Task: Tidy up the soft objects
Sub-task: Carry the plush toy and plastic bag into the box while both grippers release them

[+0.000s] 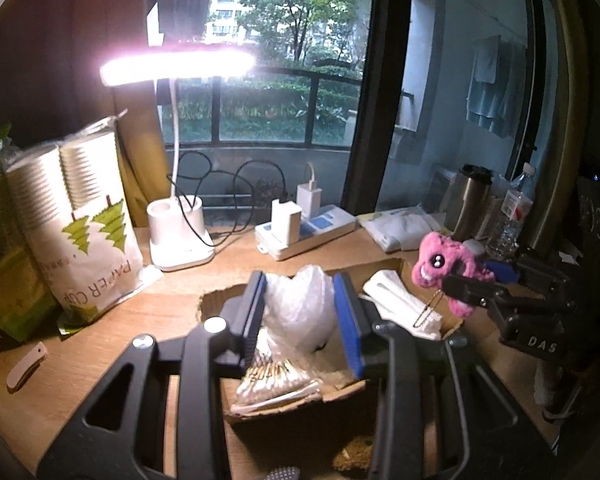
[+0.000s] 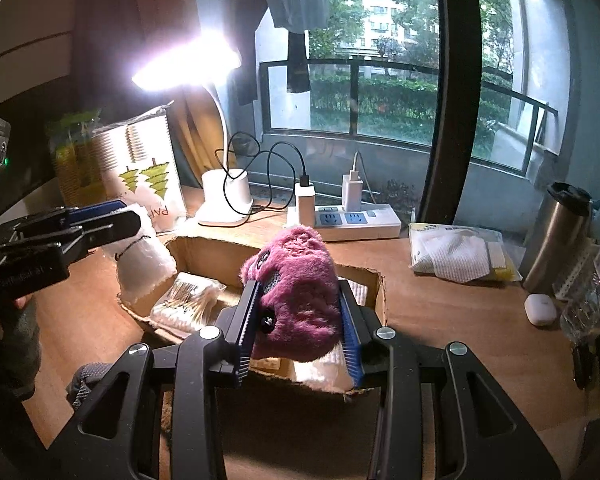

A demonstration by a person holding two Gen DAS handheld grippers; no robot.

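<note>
My left gripper (image 1: 300,308) is shut on a white bubble-wrap bundle (image 1: 300,308) and holds it above the open cardboard box (image 1: 220,298). It also shows in the right wrist view (image 2: 112,220) with the bundle (image 2: 144,268) at the box's left end. My right gripper (image 2: 300,312) is shut on a pink plush toy (image 2: 300,280) above the box (image 2: 364,276). The toy also shows in the left wrist view (image 1: 448,264), with a ball chain hanging from it. Inside the box lie a pack of cotton swabs (image 2: 188,300) and a white folded cloth (image 1: 400,304).
On the wooden desk stand a lit white desk lamp (image 1: 180,236), a paper-cup bag (image 1: 88,240), a power strip with chargers (image 2: 356,220), a bagged cloth (image 2: 456,252), a steel tumbler (image 2: 556,236) and a white earbud case (image 2: 540,310).
</note>
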